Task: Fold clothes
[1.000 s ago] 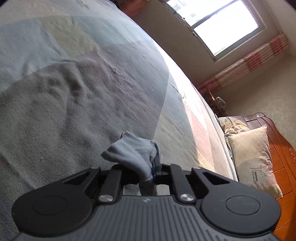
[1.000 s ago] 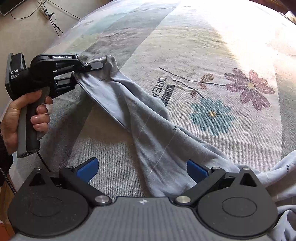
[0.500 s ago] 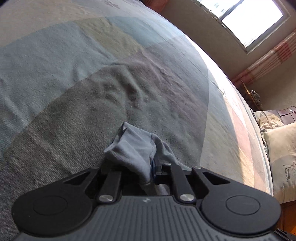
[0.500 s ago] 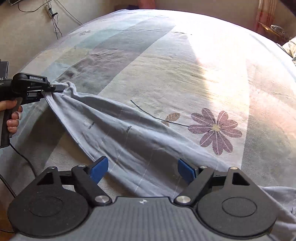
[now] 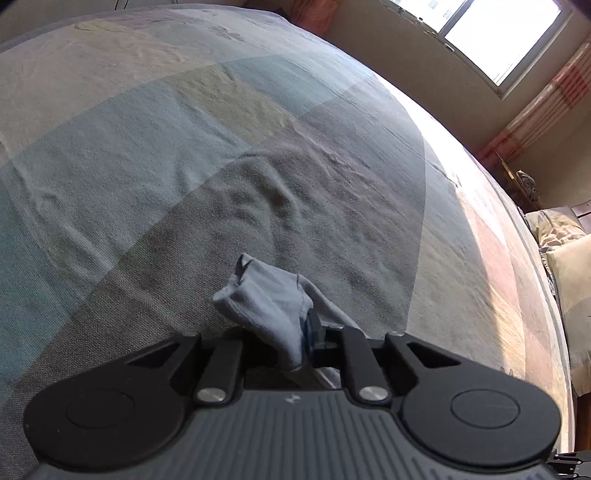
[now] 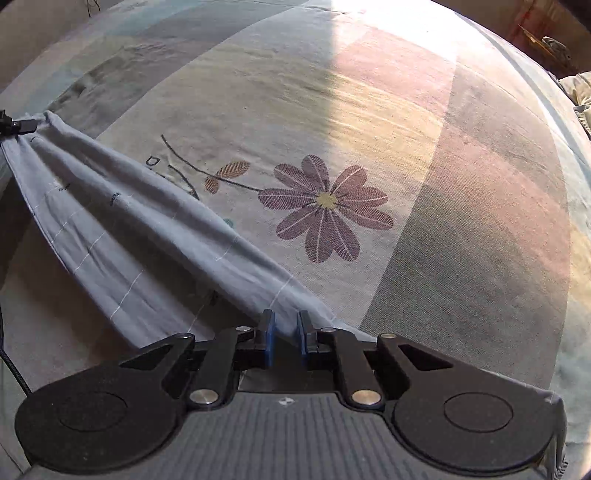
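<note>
Left gripper (image 5: 308, 332) jaws clamped on a bunched corner of the blue-grey garment (image 6: 147, 254), tuft of cloth sticking up past the fingers, over the grey patch of the bedspread (image 5: 184, 147). Right view: left gripper tip at far left edge pinching the garment end, cloth stretched as a twisted band from far left to near centre across the bedspread. Right gripper (image 6: 284, 332) jaws narrow, blue pads (image 6: 270, 338) either side of the cloth; gripped or just close, cannot tell. Purple flower print (image 6: 325, 212) right of the band. Pillow (image 5: 569, 280) and window (image 5: 495, 29) far right.
</note>
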A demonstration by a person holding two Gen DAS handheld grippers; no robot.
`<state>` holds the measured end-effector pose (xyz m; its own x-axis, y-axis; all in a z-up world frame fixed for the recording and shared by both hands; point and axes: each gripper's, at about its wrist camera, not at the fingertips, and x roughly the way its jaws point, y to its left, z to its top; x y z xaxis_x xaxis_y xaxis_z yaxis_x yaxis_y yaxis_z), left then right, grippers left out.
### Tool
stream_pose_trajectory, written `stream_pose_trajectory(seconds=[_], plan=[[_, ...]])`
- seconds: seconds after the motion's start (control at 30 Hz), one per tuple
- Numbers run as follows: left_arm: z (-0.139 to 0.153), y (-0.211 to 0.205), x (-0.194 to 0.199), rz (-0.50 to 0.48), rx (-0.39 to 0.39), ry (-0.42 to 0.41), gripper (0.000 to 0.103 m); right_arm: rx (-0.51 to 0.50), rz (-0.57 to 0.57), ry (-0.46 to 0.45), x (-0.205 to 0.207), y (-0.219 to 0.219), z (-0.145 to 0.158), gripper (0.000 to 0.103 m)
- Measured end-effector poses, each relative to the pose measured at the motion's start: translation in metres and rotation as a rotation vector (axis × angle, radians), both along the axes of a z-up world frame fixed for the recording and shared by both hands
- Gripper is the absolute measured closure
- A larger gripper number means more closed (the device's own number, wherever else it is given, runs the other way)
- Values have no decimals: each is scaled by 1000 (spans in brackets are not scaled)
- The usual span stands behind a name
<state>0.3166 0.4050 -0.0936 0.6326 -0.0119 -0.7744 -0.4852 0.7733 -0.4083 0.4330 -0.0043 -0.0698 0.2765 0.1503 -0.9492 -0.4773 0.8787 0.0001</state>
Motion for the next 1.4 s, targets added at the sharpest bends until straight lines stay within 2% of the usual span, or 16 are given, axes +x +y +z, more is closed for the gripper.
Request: stream_pose_trajectory(seconds=[0.1,0.27,0.37,0.43,0.67,0.8,0.9,0.93,1.0,1.1,1.27,1.4], plan=[[-12,0,-1,0,-4,103,89,-15,36,-29,-1,-8,8,88],[-11,-3,0,-27,31,106,88,-107,126,-108,34,-40,12,83],[-10,-5,2,-47,52,113,88,-106,249,-49,45,-57,-3,77],[-10,-7,3,-60,66,117,88,-106,345,4,46,-60,-13,76],[-6,-8,9,-57,79,138,88,-103,509,88,32,-55,-19,76],[-3,-13,10,-48,89,151,88,-123,496,67,25,-52,-21,78],[6,-14,12,-46,72,118,88,-152,526,38,18,-46,-17,96],[10,-14,14,-45,66,96,88,-162,527,21,17,-46,-15,98],[22,-15,20,-55,69,56,88,-181,515,-21,16,-46,-8,98],[42,-18,39,-95,75,-15,89,-193,421,-95,28,-51,13,98],[69,-25,93,-160,114,-156,91,-248,319,-192,49,-60,22,98],[62,-28,118,-189,122,-151,91,-292,229,-266,64,-68,27,98]])
